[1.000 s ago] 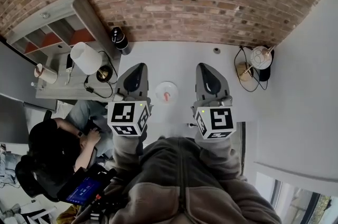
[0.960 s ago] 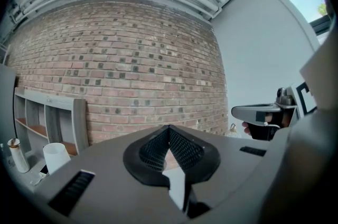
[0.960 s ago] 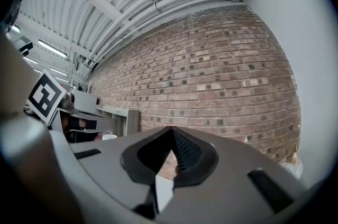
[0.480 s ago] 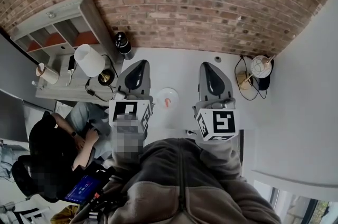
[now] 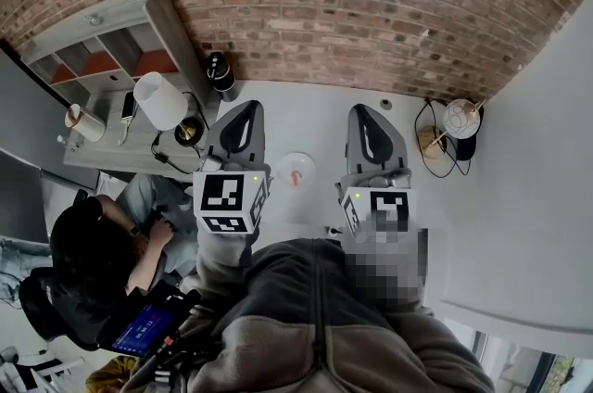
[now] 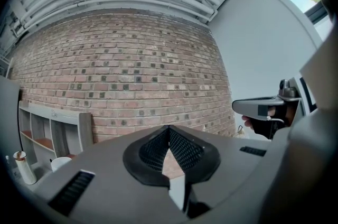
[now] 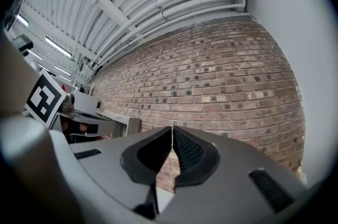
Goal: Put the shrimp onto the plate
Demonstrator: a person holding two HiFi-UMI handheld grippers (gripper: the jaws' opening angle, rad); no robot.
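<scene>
In the head view a small white plate (image 5: 295, 170) lies on the grey table between my two grippers, with an orange shrimp (image 5: 295, 177) lying on it. My left gripper (image 5: 240, 124) is held left of the plate, raised and pointing at the brick wall, jaws shut with nothing in them. On the other side of the plate my right gripper (image 5: 372, 124) stands the same way, shut and empty. Both gripper views look over closed jaws at the brick wall, left gripper (image 6: 169, 130) and right gripper (image 7: 172, 130); neither shows plate or shrimp.
A black bottle (image 5: 220, 73) stands at the table's far left corner. A lamp (image 5: 159, 100) and a shelf unit (image 5: 102, 48) are to the left. Cables and a small round white object (image 5: 456, 118) sit at the right. A seated person (image 5: 102, 252) is at lower left.
Both grippers have drifted slightly toward the wall and stayed shut. The plate and shrimp lie where they were.
</scene>
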